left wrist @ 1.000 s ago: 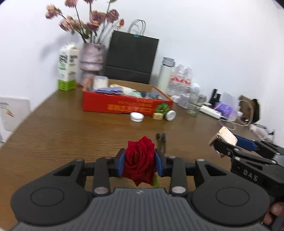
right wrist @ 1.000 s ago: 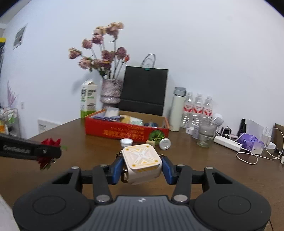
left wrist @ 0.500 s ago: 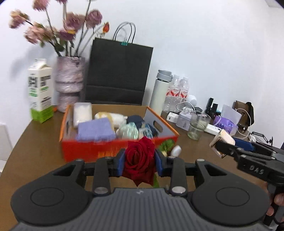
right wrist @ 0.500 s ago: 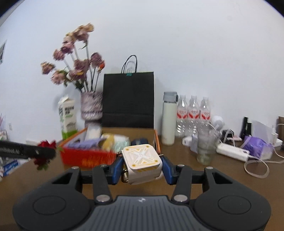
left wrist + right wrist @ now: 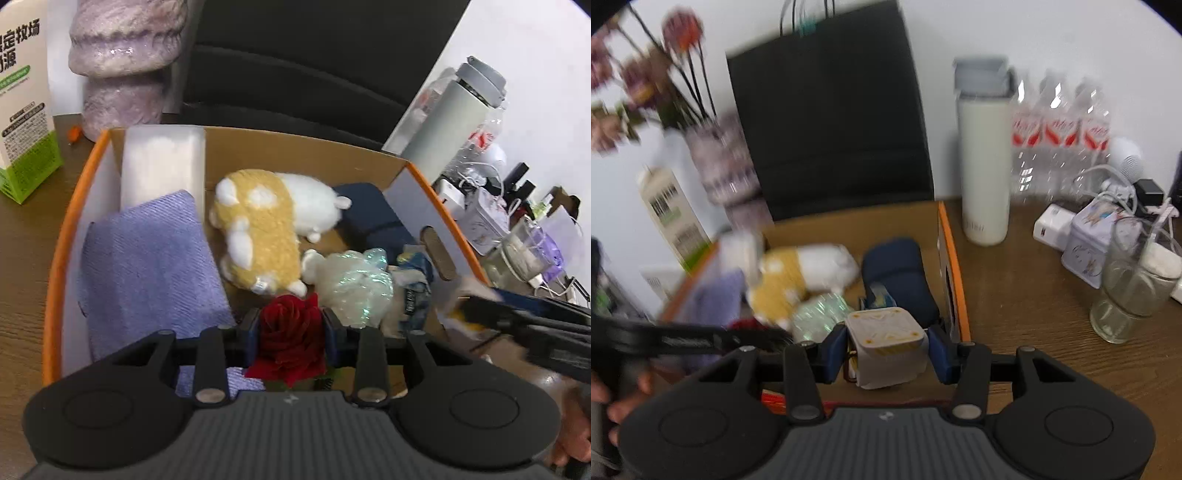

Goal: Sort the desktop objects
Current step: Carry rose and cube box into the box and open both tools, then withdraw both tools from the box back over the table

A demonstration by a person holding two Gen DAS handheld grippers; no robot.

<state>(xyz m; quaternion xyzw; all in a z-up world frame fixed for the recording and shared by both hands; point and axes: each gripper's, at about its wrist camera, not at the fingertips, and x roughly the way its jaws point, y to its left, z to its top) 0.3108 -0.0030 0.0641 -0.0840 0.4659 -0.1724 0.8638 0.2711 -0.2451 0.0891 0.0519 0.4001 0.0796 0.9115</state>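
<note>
Both pairs of jaws are clamped on something: the left gripper [image 5: 291, 332] pinches a red rose [image 5: 290, 343] between its blue pads, and the right gripper [image 5: 886, 349] squeezes a white cube with a yellow pattern on its top face [image 5: 886, 341]. Both loads hang over the near end of an orange-rimmed cardboard box [image 5: 62, 236] that sits on the brown wooden worktop [image 5: 1027, 295]. Seen from the left wrist, the rose is above the box's near edge, with a folded purple cloth [image 5: 147, 266] lying in the box to its left, a yellow and white plush toy [image 5: 266, 225] farther in, and a crinkled clear bag [image 5: 354, 280] just beyond the rose to its right. A white packet [image 5: 162, 162] stands against the far left corner of the box and a dark blue pouch [image 5: 373, 218] lies toward the far right. From the right wrist, the cube hovers over the right part of the box, near the orange right wall and in front of the blue pouch; that view is blurred on its left side. Behind the box stand a black paper bag [image 5: 831, 122], a purple vase [image 5: 125, 62] and a milk carton [image 5: 22, 107]. To the right of the box are a white flask [image 5: 984, 166], water bottles [image 5: 1060, 136] and a glass jar [image 5: 1134, 280].
</note>
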